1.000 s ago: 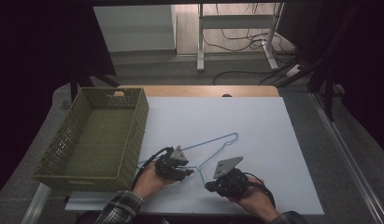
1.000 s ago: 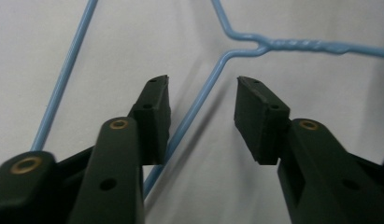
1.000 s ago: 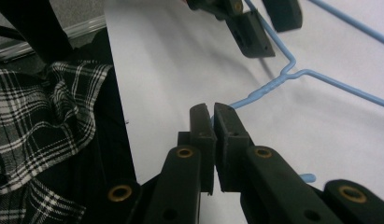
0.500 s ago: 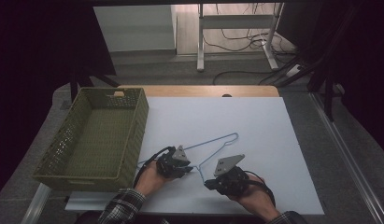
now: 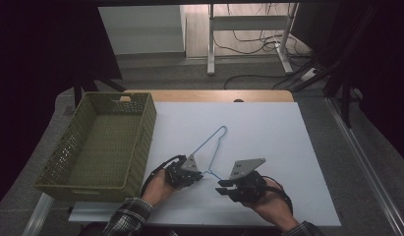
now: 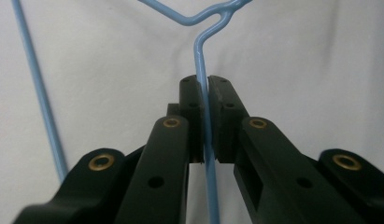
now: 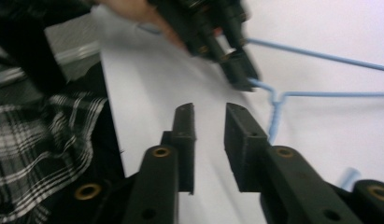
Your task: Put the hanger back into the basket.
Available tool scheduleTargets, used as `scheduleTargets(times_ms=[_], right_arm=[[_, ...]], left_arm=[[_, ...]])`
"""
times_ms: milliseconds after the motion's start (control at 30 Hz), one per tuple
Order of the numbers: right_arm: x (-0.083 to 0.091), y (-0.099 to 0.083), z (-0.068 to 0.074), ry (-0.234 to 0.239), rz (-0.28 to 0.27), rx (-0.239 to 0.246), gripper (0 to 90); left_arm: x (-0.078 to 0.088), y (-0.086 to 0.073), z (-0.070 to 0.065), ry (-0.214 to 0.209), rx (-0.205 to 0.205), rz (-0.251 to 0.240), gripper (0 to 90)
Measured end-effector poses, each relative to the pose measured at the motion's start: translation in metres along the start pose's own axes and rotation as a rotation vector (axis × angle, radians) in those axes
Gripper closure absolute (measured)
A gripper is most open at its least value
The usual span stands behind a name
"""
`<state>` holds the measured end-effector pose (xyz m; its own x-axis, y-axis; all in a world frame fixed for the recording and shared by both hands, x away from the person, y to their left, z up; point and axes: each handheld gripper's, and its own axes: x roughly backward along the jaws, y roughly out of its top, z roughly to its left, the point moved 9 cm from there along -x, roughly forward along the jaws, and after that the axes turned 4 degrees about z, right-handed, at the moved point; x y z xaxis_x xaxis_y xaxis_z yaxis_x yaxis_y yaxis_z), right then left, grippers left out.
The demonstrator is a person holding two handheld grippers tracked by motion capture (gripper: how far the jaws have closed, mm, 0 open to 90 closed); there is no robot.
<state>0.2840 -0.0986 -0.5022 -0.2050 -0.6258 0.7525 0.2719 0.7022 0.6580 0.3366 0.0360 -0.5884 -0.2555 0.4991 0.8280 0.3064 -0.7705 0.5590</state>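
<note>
Two forearms in plaid sleeves come in low over the white counter (image 5: pixel 268 128), each hand wrapped around its tongs. The left tongs (image 6: pixel 207 100) point toward the right hand and have just been closing; their pads now clamp the neck of the blue wire hanger (image 5: pixel 209 147), which lies flat just right of the green basket (image 5: pixel 140 132). The right tongs (image 7: pixel 209 116) lie level, aimed at the left ones, and have just been opening; a gap shows between the pads with nothing in it, the hanger's twisted neck seemingly just beside them.
</note>
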Motion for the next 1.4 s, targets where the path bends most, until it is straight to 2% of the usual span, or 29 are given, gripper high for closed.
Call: scheduleTargets(times_ms=[33, 100, 133, 300, 333, 433, 467, 500, 533, 600, 733, 867, 967, 1033, 1200, 1300, 1400], right_arm=[[0.010, 0.002, -0.007, -0.019, -0.024, -0.026, 68.7], [0.017, 0.002, -0.013, -0.030, -0.043, -0.043, 67.1], [0.020, 0.002, -0.015, -0.037, -0.048, -0.049, 66.7], [0.033, -0.003, -0.021, -0.057, -0.073, -0.070, 63.7], [0.035, -0.004, -0.021, -0.054, -0.079, -0.078, 63.0], [0.041, -0.011, -0.018, -0.053, -0.079, -0.085, 62.1], [0.042, -0.014, -0.017, -0.052, -0.077, -0.086, 61.9], [0.042, -0.017, -0.016, -0.049, -0.073, -0.090, 61.7], [0.041, -0.020, -0.015, -0.047, -0.068, -0.096, 61.3], [0.037, -0.026, -0.016, -0.053, -0.055, -0.103, 60.3], [0.029, -0.030, -0.021, -0.062, -0.046, -0.121, 59.8], [0.012, -0.019, -0.029, -0.084, -0.065, -0.121, 59.8], [0.004, -0.011, -0.033, -0.089, -0.079, -0.119, 59.8], [-0.007, 0.000, -0.039, -0.107, -0.104, -0.112, 59.8], [-0.020, 0.016, -0.045, -0.135, -0.139, -0.100, 60.2], [-0.029, 0.027, -0.050, -0.163, -0.174, -0.092, 63.0], [-0.033, 0.034, -0.052, -0.160, -0.199, -0.097, 66.3]], left_arm=[[0.001, 0.000, 0.000, -0.008, 0.001, -0.008, 86.5], [0.003, 0.003, -0.001, -0.029, 0.027, -0.023, 86.7], [0.003, 0.003, -0.001, -0.029, 0.027, -0.023, 86.8], [0.006, 0.006, 0.000, -0.041, 0.071, -0.039, 86.9], [0.007, 0.007, 0.001, -0.045, 0.092, -0.049, 86.9], [0.009, 0.007, 0.002, -0.039, 0.111, -0.058, 86.9], [0.010, 0.009, 0.003, -0.040, 0.144, -0.081, 86.9], [0.010, 0.009, 0.003, -0.040, 0.144, -0.081, 86.9], [0.013, 0.010, 0.005, -0.042, 0.161, -0.097, 87.0], [0.016, 0.012, 0.006, -0.044, 0.181, -0.120, 87.0], [0.021, 0.013, 0.008, -0.046, 0.200, -0.137, 87.0], [0.026, 0.015, 0.010, -0.057, 0.236, -0.168, 87.0], [0.028, 0.015, 0.011, -0.062, 0.243, -0.174, 87.0], [0.029, 0.015, 0.011, -0.066, 0.251, -0.180, 87.0], [0.030, 0.015, 0.011, -0.069, 0.260, -0.184, 87.0], [0.031, 0.015, 0.011, -0.071, 0.265, -0.187, 87.0], [0.030, 0.016, 0.010, -0.074, 0.266, -0.187, 86.9]])
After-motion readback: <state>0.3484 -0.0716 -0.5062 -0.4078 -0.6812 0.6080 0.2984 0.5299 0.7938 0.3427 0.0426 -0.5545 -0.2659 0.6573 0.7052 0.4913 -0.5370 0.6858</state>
